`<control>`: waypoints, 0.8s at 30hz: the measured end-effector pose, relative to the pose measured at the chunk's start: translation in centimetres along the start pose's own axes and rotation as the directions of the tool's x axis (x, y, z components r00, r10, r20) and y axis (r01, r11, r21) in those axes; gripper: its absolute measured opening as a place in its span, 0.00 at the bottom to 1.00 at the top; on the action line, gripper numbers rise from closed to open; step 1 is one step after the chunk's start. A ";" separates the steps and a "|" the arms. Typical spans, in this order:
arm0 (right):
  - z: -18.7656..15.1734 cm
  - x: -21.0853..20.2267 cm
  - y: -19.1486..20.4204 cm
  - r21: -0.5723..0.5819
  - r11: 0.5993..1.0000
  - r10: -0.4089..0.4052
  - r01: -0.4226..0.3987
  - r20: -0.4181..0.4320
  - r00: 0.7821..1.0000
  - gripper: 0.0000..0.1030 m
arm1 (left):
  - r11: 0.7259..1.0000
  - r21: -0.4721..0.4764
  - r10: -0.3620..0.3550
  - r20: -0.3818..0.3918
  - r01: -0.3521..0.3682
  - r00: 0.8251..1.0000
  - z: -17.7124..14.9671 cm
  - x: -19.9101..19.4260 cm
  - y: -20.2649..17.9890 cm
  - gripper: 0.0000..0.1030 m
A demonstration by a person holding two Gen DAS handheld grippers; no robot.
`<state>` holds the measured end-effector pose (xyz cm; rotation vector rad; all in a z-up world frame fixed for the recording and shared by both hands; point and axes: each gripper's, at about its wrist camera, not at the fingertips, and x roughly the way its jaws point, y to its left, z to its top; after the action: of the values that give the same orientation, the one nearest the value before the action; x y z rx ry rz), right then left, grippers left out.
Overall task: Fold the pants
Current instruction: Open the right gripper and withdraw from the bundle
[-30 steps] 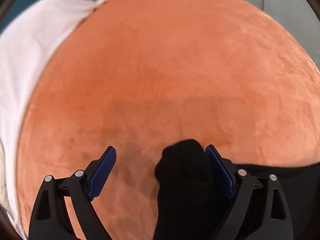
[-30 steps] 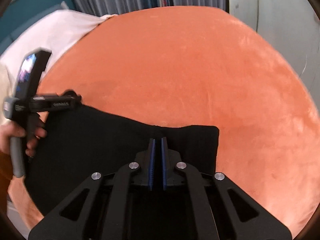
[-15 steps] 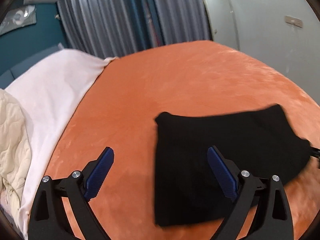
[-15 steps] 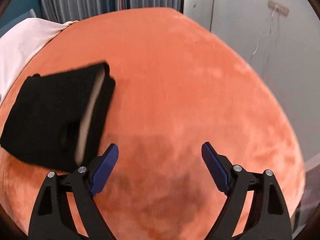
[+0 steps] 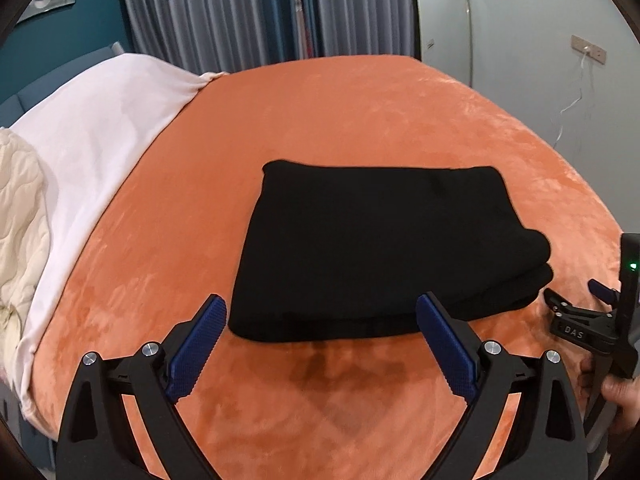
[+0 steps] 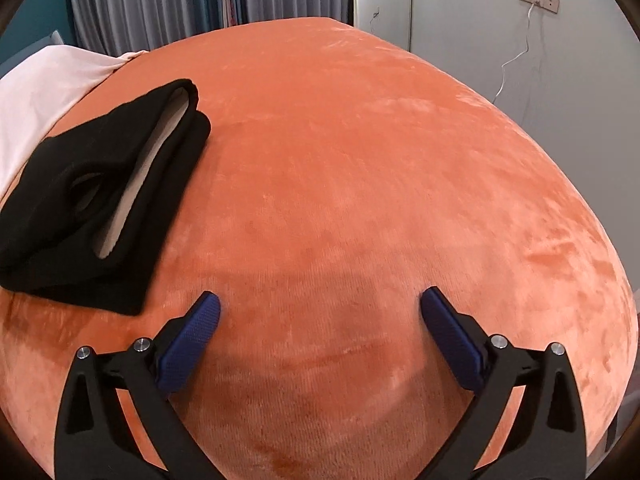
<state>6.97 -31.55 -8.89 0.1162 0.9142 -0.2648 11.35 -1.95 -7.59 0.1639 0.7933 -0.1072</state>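
Note:
The black pants (image 5: 372, 248) lie folded into a thick rectangle on the orange bed cover (image 5: 360, 112). In the right wrist view the pants (image 6: 100, 196) sit at the far left, with pale lining showing between the layers. My left gripper (image 5: 320, 312) is open and empty, held just in front of the folded stack's near edge. My right gripper (image 6: 320, 308) is open and empty over bare orange cover, to the right of the pants. It also shows in the left wrist view (image 5: 576, 300) at the right edge, held in a hand.
A pale pink sheet (image 5: 100, 120) and a cream quilt (image 5: 20, 208) cover the bed's left side. Grey curtains (image 5: 240, 12) hang behind the bed. A grey wall with a socket and cable (image 6: 536, 0) stands to the right.
Both grippers have let go of the pants and pulled back and up. My right gripper went from shut to open. The pants now lie folded and still.

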 end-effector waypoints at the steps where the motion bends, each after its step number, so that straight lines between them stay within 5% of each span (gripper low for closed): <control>1: 0.0 -0.1 0.0 0.001 1.000 0.001 -0.001 0.003 1.000 0.96 | 1.000 -0.003 0.007 -0.009 -0.007 1.000 -0.1 0.2 0.1 0.92; 13: -0.1 -0.5 0.4 -0.029 1.000 0.004 -0.006 -0.063 0.998 0.95 | 0.998 -0.027 0.046 -0.086 -0.048 0.995 -1.7 2.1 0.9 0.92; 19: 0.2 -3.3 -0.1 0.096 0.974 0.209 -0.203 -0.060 0.976 0.95 | 0.998 -0.010 0.063 -0.100 -0.065 0.993 -2.1 2.8 0.9 0.92; 24: 1.5 -6.2 1.7 0.082 0.944 0.320 -0.318 -0.012 0.947 0.95 | 0.997 -0.026 0.064 -0.117 -0.067 0.991 -2.5 3.3 1.6 0.92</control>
<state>4.99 -29.10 -3.02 0.3391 0.8955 0.0030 12.17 0.01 -11.52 0.1689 0.9045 -0.0240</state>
